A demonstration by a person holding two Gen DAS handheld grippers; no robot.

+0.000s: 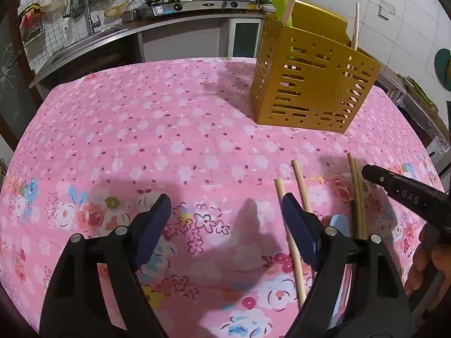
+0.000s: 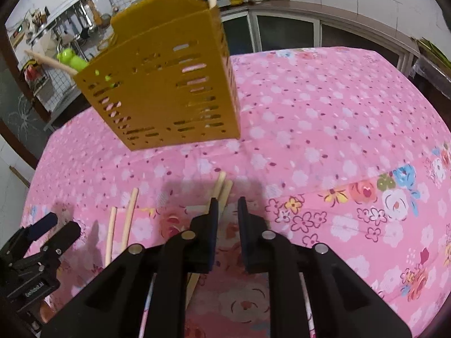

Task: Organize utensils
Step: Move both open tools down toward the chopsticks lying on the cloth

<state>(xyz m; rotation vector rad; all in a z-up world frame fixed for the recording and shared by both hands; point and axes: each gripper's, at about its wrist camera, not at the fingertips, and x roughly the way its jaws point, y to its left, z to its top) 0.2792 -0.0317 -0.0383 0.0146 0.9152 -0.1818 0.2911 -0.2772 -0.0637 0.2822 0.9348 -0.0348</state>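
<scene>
Left gripper (image 1: 225, 225) is hanging over the pink floral tablecloth (image 1: 141, 129), jaws spread wide, only bare cloth between them. Its right-hand finger (image 1: 298, 231) is sitting over one pair of loose chopsticks (image 1: 301, 188); they're lying flat on the cloth, running under and just outside that finger, not between the jaws.

Right gripper (image 2: 227, 211) is pointing down at the cloth, jaws drawn nearly together with a narrow gap showing between the pads. The second pair of chopsticks (image 2: 222, 188) is lying side by side, tips poking out just ahead of its left-hand finger, shafts passing under that finger. Can't tell whether the pads are touching them; nothing is visibly sitting in the gap.

Yellow slotted utensil holder (image 1: 310, 84) is standing upright well ahead of both grippers, further back on the table. A green-handled utensil (image 1: 282, 2) and a few pale sticks (image 1: 355, 28) are sticking out of its top.

A person's fingers (image 1: 422, 256) are showing at the right edge of the left view, beneath the right gripper.
</scene>
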